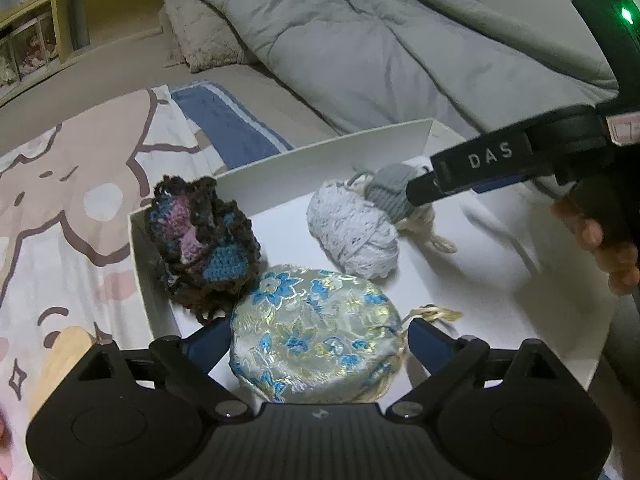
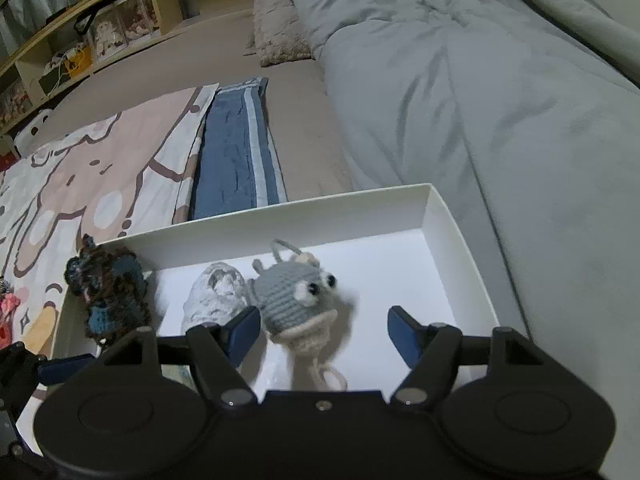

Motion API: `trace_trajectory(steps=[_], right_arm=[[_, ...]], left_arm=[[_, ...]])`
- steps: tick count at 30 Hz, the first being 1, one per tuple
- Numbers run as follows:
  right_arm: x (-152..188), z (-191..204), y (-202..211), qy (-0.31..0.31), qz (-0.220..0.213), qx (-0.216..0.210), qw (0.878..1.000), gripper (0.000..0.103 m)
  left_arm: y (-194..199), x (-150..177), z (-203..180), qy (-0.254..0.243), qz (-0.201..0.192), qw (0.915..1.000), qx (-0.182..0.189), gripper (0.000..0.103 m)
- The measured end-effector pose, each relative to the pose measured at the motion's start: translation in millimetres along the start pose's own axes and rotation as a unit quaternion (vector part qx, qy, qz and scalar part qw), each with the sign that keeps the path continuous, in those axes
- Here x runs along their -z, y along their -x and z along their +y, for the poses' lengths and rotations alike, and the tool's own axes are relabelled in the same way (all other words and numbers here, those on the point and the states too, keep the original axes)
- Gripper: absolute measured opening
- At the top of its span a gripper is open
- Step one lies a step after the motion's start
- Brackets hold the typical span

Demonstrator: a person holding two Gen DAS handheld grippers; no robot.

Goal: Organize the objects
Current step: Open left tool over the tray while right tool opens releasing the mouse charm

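While both grippers' fingers stand spread inside the shallow white cardboard box [image 2: 460,224], the right gripper [image 2: 322,334] could snag the grey crocheted toy's [image 2: 290,298] loop when lifting.

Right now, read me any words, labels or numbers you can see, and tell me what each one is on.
"DAS": white letters on the black finger of the right gripper, seen from the left wrist camera.
A pale label on the same gripper's body, at the frame's right edge: cut off and too blurred to read.
The boxes on the shelf: too small to read.
Nothing else carries text.
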State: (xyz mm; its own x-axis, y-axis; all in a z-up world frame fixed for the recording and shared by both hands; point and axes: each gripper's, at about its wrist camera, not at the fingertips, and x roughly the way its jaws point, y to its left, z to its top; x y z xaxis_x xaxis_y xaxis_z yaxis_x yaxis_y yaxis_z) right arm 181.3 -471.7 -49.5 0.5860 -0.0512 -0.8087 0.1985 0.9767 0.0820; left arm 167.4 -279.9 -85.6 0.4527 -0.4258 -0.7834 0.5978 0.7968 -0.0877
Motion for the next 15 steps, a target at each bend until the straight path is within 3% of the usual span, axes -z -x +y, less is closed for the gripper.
trace_trajectory(steps=[15], right_arm=[[18,6,80,-0.002,-0.048,-0.003,0.999,0.074]], left_arm=[[66,-3,-4,0.009,-0.025,0.9995,-0.016,0.097]])
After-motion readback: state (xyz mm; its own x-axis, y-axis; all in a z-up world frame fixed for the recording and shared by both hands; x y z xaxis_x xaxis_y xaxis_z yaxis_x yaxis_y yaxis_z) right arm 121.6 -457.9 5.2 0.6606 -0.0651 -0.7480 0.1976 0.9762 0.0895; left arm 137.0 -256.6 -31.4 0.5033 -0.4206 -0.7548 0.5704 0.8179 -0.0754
